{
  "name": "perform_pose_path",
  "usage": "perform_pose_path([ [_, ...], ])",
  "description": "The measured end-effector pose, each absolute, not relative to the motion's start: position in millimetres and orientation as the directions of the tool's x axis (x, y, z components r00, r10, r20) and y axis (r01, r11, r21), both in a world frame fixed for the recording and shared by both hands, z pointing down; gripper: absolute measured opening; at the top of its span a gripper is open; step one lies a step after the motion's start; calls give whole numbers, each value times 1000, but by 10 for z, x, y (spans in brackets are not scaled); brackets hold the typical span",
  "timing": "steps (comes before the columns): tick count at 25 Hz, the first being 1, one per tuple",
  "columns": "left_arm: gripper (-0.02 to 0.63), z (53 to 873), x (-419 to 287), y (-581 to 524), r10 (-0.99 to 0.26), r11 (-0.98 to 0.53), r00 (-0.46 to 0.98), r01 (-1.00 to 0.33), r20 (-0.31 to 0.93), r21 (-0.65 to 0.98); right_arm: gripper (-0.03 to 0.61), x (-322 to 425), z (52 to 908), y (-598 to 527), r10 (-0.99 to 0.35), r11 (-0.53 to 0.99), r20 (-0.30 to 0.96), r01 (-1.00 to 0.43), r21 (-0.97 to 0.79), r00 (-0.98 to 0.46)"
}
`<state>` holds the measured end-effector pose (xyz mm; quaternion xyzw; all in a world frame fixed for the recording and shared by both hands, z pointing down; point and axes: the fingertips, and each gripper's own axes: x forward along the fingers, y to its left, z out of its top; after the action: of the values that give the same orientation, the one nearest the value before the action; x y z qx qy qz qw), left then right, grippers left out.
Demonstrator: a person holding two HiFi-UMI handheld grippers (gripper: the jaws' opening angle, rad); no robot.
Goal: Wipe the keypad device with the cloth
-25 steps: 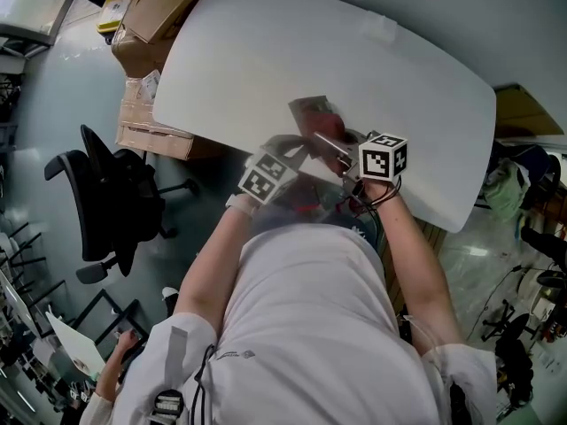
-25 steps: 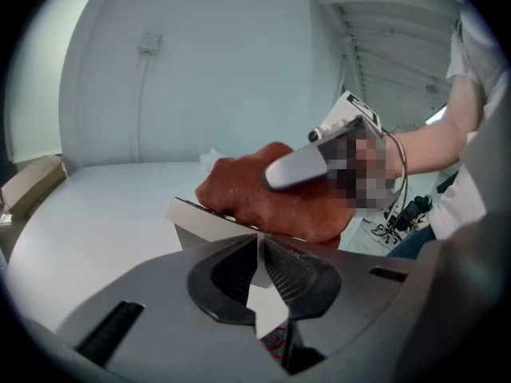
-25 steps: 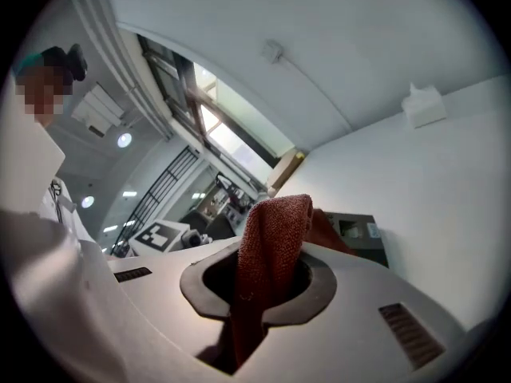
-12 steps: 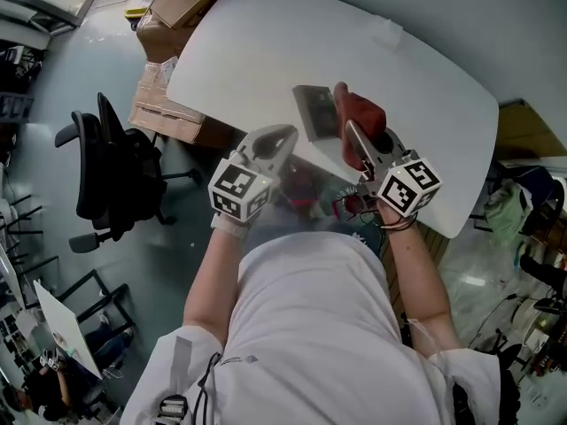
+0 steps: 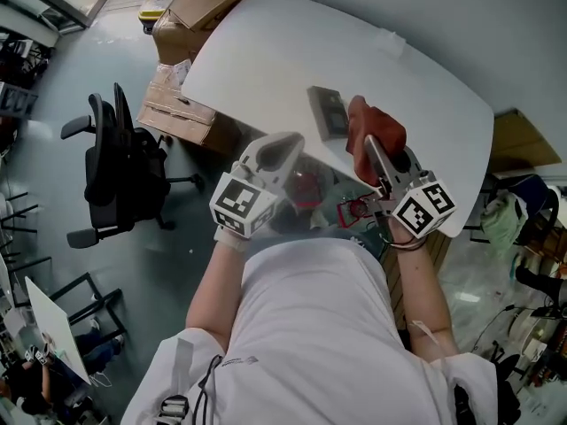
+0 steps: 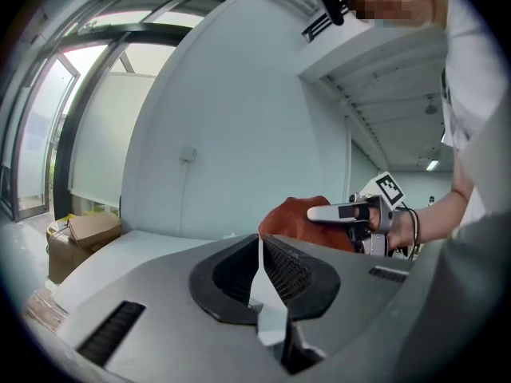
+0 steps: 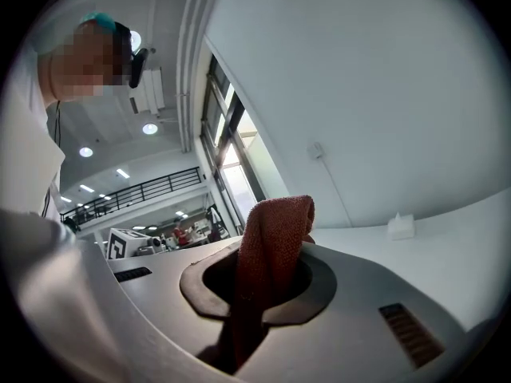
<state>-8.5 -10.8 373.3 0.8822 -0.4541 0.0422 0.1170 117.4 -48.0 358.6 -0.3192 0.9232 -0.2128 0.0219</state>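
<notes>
Both grippers have come up and back from the keypad device since a second ago, and the cloth has risen with the right one. Nearest the camera is the person's white shirt (image 5: pixel 310 326), with both forearms reaching forward. On the left, the left gripper (image 5: pixel 295 140) hangs beyond the table's near edge, its marker cube (image 5: pixel 239 204) towards the wrist; its jaws have just been closing and now meet at the tips with nothing between them. On the right, the right gripper (image 5: pixel 367 145) is clamped on the rust-red cloth (image 5: pixel 376 129), which stands up in a fold from between the jaws and hangs over them. Just left of the cloth, and apart from it, the keypad device (image 5: pixel 329 113) lies flat on the white table (image 5: pixel 266 51), near the front edge. A small white box (image 5: pixel 390 41) sits near the table's far side. Cardboard boxes (image 5: pixel 177 104) are stacked on the floor by the table's left end, with a black office chair (image 5: pixel 120 162) beside them
</notes>
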Motion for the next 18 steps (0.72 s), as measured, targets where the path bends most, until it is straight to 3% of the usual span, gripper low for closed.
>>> perform_pose_path([
  [7, 26, 3522, -648, 371, -765, -620, 628, -778, 146, 99, 54, 776, 3557, -111, -684, 643, 94, -659, -391, -723],
  [18, 26, 3828, -1344, 1006, -697, -676, 706, -706, 127, 213, 54, 221, 3573, 901, -799, 526, 110, -776, -348, -591],
])
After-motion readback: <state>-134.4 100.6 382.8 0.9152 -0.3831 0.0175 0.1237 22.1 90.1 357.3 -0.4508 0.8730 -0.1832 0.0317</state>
